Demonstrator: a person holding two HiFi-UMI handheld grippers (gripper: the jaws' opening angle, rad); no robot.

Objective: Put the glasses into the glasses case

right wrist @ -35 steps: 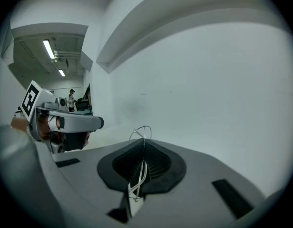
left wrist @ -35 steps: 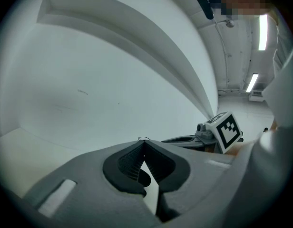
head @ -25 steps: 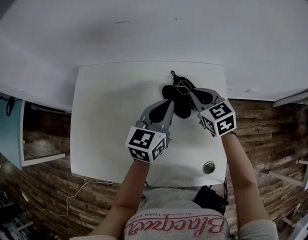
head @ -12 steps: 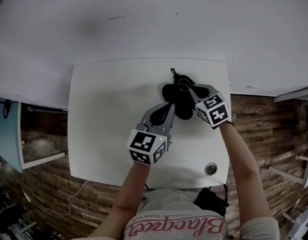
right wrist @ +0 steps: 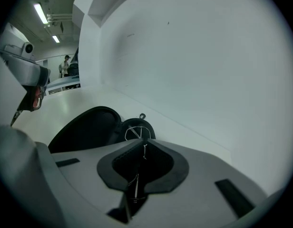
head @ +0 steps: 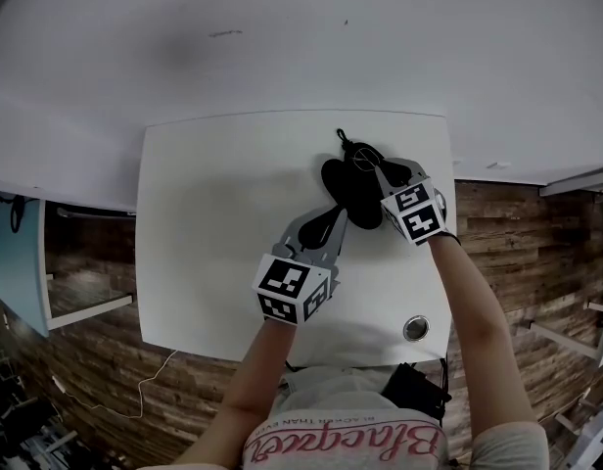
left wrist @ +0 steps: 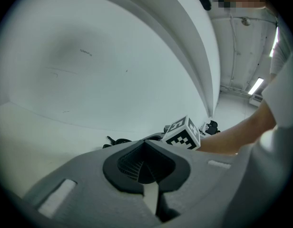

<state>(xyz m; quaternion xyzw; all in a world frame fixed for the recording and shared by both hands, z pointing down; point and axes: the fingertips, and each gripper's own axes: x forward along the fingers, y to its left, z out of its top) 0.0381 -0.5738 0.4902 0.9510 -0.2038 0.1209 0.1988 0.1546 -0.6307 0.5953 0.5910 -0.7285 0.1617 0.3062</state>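
A black glasses case (head: 345, 190) lies open on the white table (head: 213, 213), its two halves spread side by side. My right gripper (head: 380, 170) is shut on the thin wire glasses (head: 363, 160), which hang over the case's far half. In the right gripper view the wire frame (right wrist: 133, 133) shows just past the shut jaws (right wrist: 142, 141), with the case's lid (right wrist: 87, 129) to the left. My left gripper (head: 333, 215) rests at the case's near edge. Its jaws (left wrist: 145, 142) are shut and I see nothing between them.
A round metal grommet (head: 416, 328) sits in the table's near right corner. The table backs onto a white wall (head: 311, 47). Wooden floor (head: 517, 253) lies beyond both side edges. A thin cable (head: 145, 385) trails on the floor at the left.
My right gripper has moved forward and a little left with the glasses, bringing them over the case's far half. The left gripper has hardly shifted.
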